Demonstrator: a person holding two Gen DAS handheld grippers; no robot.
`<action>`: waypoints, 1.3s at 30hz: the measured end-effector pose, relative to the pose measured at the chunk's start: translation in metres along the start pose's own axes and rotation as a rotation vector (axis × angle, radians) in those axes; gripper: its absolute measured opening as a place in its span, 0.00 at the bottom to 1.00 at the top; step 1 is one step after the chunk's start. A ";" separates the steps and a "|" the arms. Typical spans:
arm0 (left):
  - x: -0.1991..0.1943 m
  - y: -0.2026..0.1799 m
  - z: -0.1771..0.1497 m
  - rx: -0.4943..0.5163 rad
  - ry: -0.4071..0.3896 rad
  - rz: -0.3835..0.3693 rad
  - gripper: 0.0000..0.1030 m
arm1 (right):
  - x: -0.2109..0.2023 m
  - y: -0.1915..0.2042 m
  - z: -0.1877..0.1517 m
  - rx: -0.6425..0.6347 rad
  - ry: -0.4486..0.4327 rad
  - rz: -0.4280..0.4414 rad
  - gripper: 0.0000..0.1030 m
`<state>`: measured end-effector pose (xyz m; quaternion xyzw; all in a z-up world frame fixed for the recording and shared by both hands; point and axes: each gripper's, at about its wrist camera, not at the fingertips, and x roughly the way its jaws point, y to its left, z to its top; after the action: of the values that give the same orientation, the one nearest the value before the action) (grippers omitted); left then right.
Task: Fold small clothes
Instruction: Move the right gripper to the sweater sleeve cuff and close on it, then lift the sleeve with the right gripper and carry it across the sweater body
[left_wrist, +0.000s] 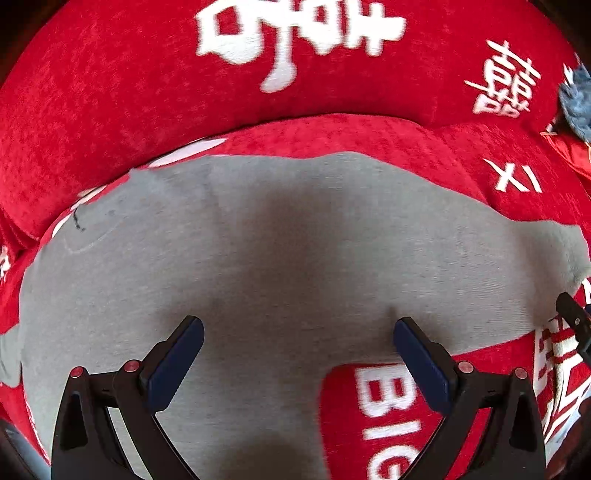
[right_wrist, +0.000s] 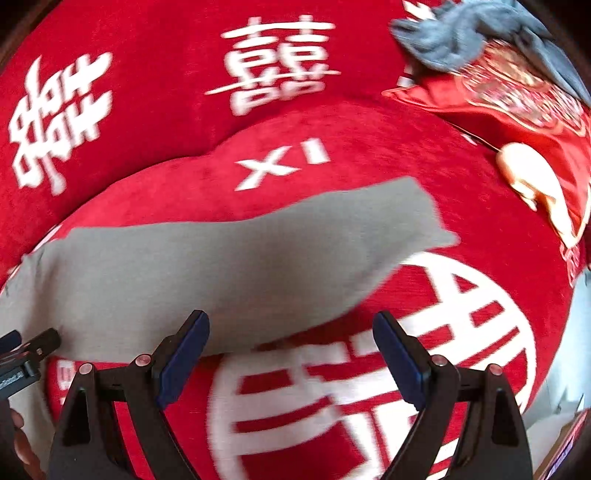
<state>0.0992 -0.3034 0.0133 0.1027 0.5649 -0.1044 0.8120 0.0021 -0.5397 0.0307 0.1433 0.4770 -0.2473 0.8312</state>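
A small grey garment (left_wrist: 280, 258) lies flat on a red sofa seat. In the left wrist view it fills the middle, and my left gripper (left_wrist: 298, 326) hovers open just above its near part, holding nothing. In the right wrist view the same garment (right_wrist: 229, 266) stretches from the left edge to a leg end at the right. My right gripper (right_wrist: 291, 321) is open and empty over the garment's near edge and the red cover. The left gripper's tip (right_wrist: 35, 345) shows at the left edge of the right wrist view.
The red sofa cover (right_wrist: 480, 229) has white characters and a backrest (left_wrist: 147, 74) behind. A grey-blue cloth (right_wrist: 454, 40) and a red patterned cushion (right_wrist: 517, 107) lie at the back right. The right gripper's tip (left_wrist: 574, 319) shows at the right edge of the left wrist view.
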 end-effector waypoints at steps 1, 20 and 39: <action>0.001 -0.005 0.000 0.011 -0.002 0.000 1.00 | 0.002 -0.007 0.000 0.016 0.002 -0.006 0.89; 0.024 0.033 0.021 -0.130 0.028 0.032 1.00 | 0.013 -0.078 0.012 0.112 -0.203 -0.004 0.07; -0.019 0.044 -0.018 -0.008 -0.091 -0.045 1.00 | -0.025 -0.036 0.011 0.067 -0.219 0.059 0.07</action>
<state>0.0891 -0.2552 0.0273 0.0820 0.5300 -0.1248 0.8347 -0.0206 -0.5678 0.0575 0.1571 0.3702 -0.2530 0.8799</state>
